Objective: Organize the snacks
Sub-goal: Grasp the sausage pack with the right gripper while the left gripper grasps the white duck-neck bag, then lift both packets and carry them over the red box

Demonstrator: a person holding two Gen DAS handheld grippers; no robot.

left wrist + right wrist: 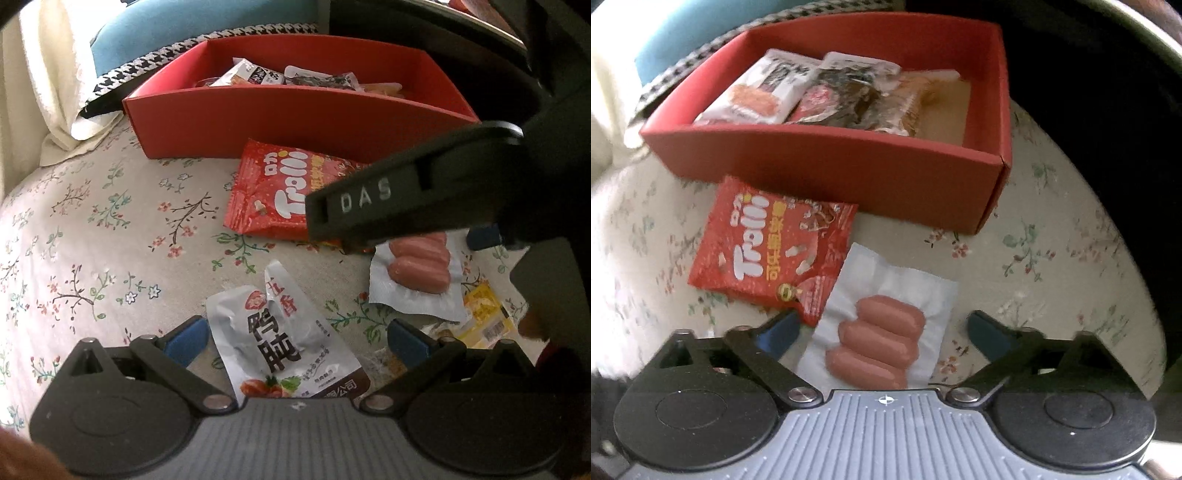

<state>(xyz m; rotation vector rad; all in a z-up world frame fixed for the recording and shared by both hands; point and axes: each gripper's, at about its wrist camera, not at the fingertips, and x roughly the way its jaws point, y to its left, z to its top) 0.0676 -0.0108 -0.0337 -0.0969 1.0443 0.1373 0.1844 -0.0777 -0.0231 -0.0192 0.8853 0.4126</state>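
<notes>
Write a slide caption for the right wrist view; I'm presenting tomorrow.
Open right gripper above sausage pack, beside red Trolli bag and red box.

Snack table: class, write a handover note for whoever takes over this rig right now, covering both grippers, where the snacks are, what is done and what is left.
Left gripper: open, holding nothing, over the silver pouch.
Right gripper: open, holding nothing, over the sausage pack.
Red box: several packets already inside.
Still on the floral cloth: silver pouch, sausage pack, red Trolli bag, yellow packet.
Left: move those four into the box.
</notes>
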